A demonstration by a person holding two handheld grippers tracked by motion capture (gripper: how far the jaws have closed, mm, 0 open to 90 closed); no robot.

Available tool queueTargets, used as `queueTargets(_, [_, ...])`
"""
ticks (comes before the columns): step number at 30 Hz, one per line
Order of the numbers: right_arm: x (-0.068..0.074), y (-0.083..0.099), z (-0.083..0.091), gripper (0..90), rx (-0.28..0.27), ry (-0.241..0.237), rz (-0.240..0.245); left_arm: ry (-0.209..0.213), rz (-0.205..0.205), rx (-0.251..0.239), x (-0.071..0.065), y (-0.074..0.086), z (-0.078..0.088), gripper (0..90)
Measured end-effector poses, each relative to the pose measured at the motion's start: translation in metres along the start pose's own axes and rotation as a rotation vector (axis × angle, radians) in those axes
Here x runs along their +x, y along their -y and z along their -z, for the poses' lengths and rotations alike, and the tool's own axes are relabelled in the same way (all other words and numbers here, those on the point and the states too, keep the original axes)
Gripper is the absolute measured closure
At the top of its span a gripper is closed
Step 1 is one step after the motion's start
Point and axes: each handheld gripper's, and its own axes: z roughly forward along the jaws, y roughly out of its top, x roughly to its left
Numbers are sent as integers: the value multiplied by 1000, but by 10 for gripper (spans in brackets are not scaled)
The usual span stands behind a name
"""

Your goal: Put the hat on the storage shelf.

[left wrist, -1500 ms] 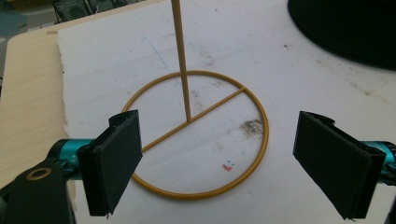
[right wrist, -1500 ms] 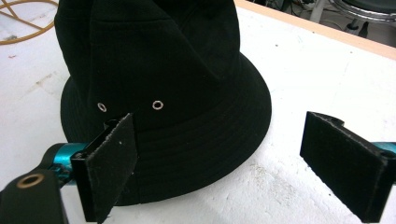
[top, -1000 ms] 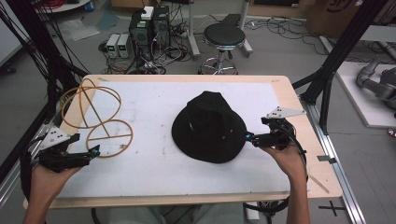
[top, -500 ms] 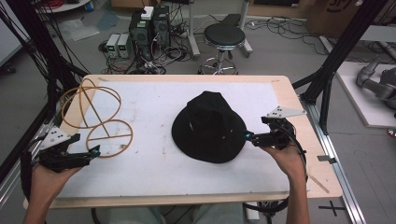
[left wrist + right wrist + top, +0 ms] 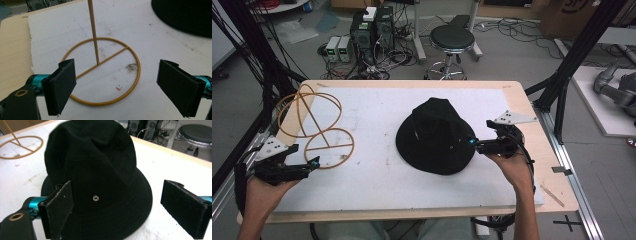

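The black bucket hat (image 5: 436, 136) lies crown up near the middle of the high view, on the white mat of the tabletop (image 5: 412, 85). The gold wire hat stand (image 5: 314, 125) stands at the left of that frame, its ring base flat on the mat and its looped top leaning toward the upper left. Judging by this layout, the work is to grip the hat and set it on the stand.

The right gripper (image 5: 479, 145) sits just beside the hat's right brim, its fingers (image 5: 60, 207) spread wide and holding nothing; in the right gripper view the brim lies between and below them, with the small metal eyelet (image 5: 95, 198) near the middle. The left gripper (image 5: 307, 166) is likewise released, hovering just beside the ring base (image 5: 102, 75), which the left gripper view shows low between its two pads, the upright rod rising from the crossbar.

To do this well, I would slide one right finger under the brim edge and pinch the soft brim where it meets the crown, rather than squash the crown. The stand looks light and likely to tip, so the left gripper should close on the ring or rod first and steady it before the hat comes over.
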Motion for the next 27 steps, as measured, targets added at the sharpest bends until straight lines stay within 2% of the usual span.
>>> queueTargets(10, [18,-15,-13,139,-79,-26,41,-2,10,3,0,5,4,161])
queueTargets(26, [41,-28,-42,187,-159,-46,90,-25,18,18,4,17,15,161])
queueTargets(27, [43,-29,-45,216,-159,-45,100,-26,22,18,4,17,15,161])
